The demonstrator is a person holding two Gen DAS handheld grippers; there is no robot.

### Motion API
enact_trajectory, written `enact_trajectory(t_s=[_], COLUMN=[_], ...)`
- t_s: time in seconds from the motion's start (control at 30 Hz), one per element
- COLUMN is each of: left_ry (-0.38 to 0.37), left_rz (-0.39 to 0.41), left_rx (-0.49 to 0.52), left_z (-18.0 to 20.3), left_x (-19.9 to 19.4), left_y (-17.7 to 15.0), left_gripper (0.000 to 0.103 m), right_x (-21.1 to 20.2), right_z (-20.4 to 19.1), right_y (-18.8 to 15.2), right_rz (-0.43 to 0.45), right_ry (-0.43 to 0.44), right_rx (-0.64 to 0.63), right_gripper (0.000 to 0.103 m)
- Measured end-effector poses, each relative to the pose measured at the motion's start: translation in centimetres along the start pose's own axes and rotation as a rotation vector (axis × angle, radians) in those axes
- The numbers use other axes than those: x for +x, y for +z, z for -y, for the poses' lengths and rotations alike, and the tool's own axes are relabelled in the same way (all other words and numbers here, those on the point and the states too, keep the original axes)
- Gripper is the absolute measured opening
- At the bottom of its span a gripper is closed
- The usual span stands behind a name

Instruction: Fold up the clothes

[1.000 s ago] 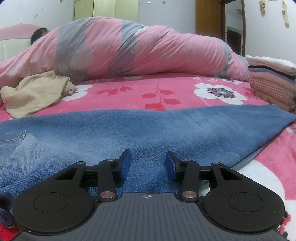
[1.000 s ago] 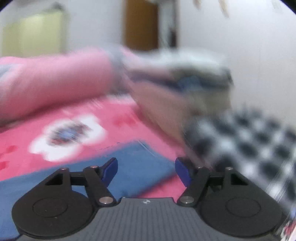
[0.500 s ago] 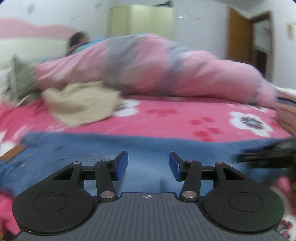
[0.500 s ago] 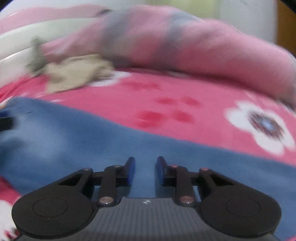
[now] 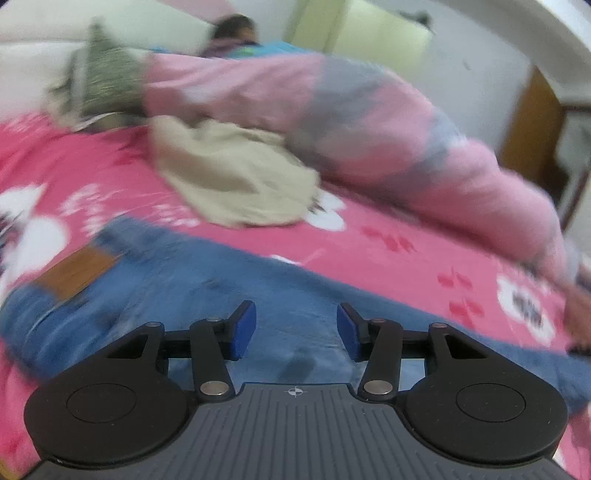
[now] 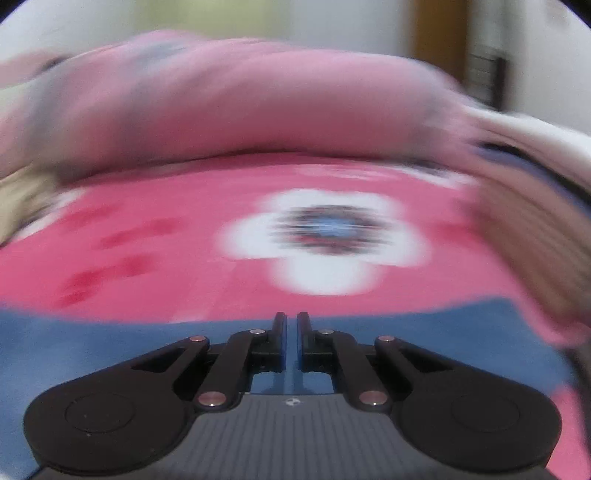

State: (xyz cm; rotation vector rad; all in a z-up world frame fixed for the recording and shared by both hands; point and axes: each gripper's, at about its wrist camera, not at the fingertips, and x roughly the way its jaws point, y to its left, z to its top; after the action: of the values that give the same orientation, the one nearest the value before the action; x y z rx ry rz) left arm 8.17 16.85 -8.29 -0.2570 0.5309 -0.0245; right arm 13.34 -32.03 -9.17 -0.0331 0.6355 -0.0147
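Note:
Blue jeans (image 5: 166,280) lie spread across the pink flowered bed, with the waistband and its brown patch (image 5: 75,273) at the left. My left gripper (image 5: 295,321) hovers open over the jeans' middle, with nothing between its blue pads. In the right wrist view the jeans (image 6: 92,350) run along the bottom. My right gripper (image 6: 291,321) is shut, its tips at the jeans' far edge. The blur hides whether any cloth is pinched.
A crumpled beige garment (image 5: 236,184) lies beyond the jeans. Behind it stretches a heaped pink and grey quilt (image 5: 332,110), with a person (image 5: 236,33) at the headboard. A stack of folded clothes (image 6: 535,221) stands at the right of the bed.
My left gripper has swung left along the jeans towards the waistband and rolled. My right gripper closed from wide open while swinging across the jeans; it now faces the white flower.

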Motion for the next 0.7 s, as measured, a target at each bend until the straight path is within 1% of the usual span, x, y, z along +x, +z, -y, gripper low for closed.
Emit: enact_trajectory(t_s=[0.07, 0.1, 0.17, 0.2, 0.23, 0.27, 0.33, 0.4, 0.43, 0.5, 0.53, 0.6, 0.67, 0.7], left_ry=[0.023, 0.035, 0.031, 0.022, 0.029, 0.065, 0.164, 0.153, 0.154, 0.167, 0.174, 0.18, 0.171, 0.165], left_rz=[-0.004, -0.006, -0.027, -0.048, -0.075, -0.112, -0.185, -0.176, -0.171, -0.161, -0.155, -0.152, -0.15, -0.149], left_rx=[0.05, 0.075, 0.127, 0.149, 0.162, 0.171, 0.18, 0.134, 0.131, 0.137, 0.14, 0.149, 0.137, 0.127], left_z=[1.1, 1.7, 2.5, 2.7, 2.9, 2.9, 2.4, 1.5, 1.4, 1.5, 1.5, 1.5, 1.5, 1.4], left_x=[1.3, 1.9, 3.4, 4.2, 5.3, 6.6, 8.9, 9.3, 9.2, 9.3, 9.3, 9.4, 9.2, 9.0], left_y=[0.8, 1.1, 1.9, 2.2, 2.3, 2.2, 1.7, 1.8, 1.9, 1.7, 1.6, 1.6, 1.9, 2.1], left_gripper=[0.048, 0.048, 0.049, 0.049, 0.049, 0.049, 0.049, 0.049, 0.048, 0.048, 0.048, 0.048, 0.048, 0.048], right_x=[0.3, 0.5, 1.0, 1.2, 1.5, 2.0, 2.9, 3.4, 3.5, 3.3, 3.1, 2.3, 1.1, 0.5], right_z=[-2.3, -2.5, -1.4, 0.2, 2.4, 4.8, 10.1, 15.2, 17.4, 20.7, 21.2, 20.6, 18.6, 17.1], right_y=[-0.9, -1.4, -2.3, -2.5, -2.5, -2.4, -2.2, -2.4, -2.4, -2.4, -2.4, -2.3, -1.8, -1.4], right_rz=[0.008, 0.003, -0.025, -0.028, -0.029, -0.032, -0.042, -0.066, -0.076, -0.086, -0.092, -0.081, -0.032, -0.002], right_ry=[0.077, 0.088, 0.06, 0.039, 0.008, -0.034, -0.13, -0.253, -0.32, -0.439, -0.476, -0.521, -0.528, -0.516], right_rx=[-0.104, -0.141, -0.17, -0.152, -0.115, -0.071, 0.029, 0.15, 0.189, 0.22, 0.215, 0.181, 0.149, 0.135], right_gripper=[0.003, 0.003, 0.004, 0.004, 0.004, 0.004, 0.004, 0.004, 0.004, 0.004, 0.004, 0.004, 0.004, 0.004])
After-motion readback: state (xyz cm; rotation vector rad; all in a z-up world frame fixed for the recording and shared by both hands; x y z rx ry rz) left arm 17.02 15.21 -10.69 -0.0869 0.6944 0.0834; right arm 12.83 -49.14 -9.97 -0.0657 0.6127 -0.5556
